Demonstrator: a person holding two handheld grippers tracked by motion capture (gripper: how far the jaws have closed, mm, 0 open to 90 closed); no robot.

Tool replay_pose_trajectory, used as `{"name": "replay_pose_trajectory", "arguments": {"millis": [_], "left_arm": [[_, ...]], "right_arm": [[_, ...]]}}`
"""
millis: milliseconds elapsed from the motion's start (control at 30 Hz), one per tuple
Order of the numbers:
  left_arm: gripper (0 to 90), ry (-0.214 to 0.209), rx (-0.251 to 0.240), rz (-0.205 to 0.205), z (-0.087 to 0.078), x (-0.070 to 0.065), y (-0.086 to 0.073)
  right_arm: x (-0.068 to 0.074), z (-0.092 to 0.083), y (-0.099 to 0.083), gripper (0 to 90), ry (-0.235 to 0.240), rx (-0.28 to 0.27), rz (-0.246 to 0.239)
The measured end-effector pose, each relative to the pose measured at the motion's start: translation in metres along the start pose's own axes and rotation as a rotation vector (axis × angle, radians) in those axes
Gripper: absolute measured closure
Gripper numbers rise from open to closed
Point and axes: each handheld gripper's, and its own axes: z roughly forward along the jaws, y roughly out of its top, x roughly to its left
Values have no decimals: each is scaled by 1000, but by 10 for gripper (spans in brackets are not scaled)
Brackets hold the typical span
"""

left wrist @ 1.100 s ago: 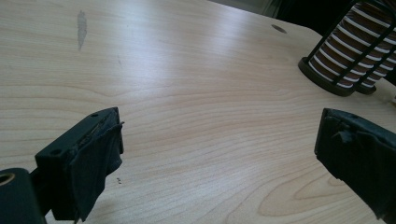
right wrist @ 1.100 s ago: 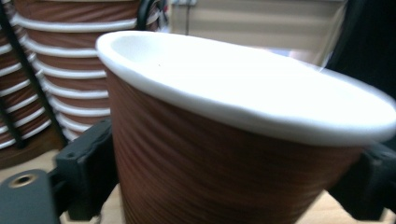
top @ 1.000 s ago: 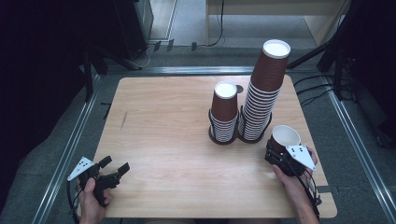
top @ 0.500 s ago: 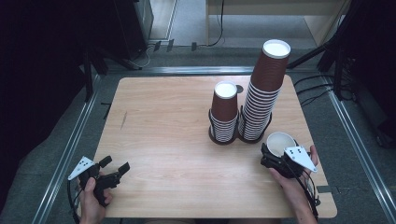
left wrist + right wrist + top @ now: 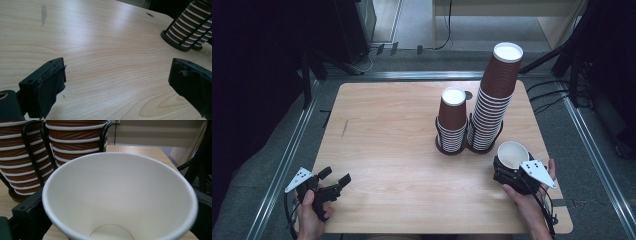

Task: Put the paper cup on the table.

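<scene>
Cup (image 5: pixel 120 195) interior (white) faces right hand-held gripper (image 5: pixel 512 172) clamping it; left hand-held gripper (image 5: pixel 332 182) gapes.

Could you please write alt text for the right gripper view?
An empty white-lined paper cup, mouth toward the camera, sits between the right gripper's black jaws. Behind it, two stacks of brown cups stand in a black wire holder on a wooden table.

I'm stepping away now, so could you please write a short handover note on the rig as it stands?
Right claw: shut on a single paper cup, mouth up, near the table's right front.
Left claw: open, holding nothing, at the left front.
Short stack and tall stack stand upside down in black wire holders mid-table.
Done: one cup in hand.
Left: probably placing it; where is not evident.
</scene>
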Motion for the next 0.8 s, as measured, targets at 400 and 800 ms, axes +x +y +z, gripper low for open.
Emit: {"name": "replay_pose_trajectory", "arguments": {"millis": [400,800], "left_arm": [[13,-1,4,4,0,-1,0],[13,-2,4,4,0,-1,0]], "right_arm": [[-8,-17,-4,0,-5,-6,-10],[-15,-29,-10,0,5,6,-38]]}}
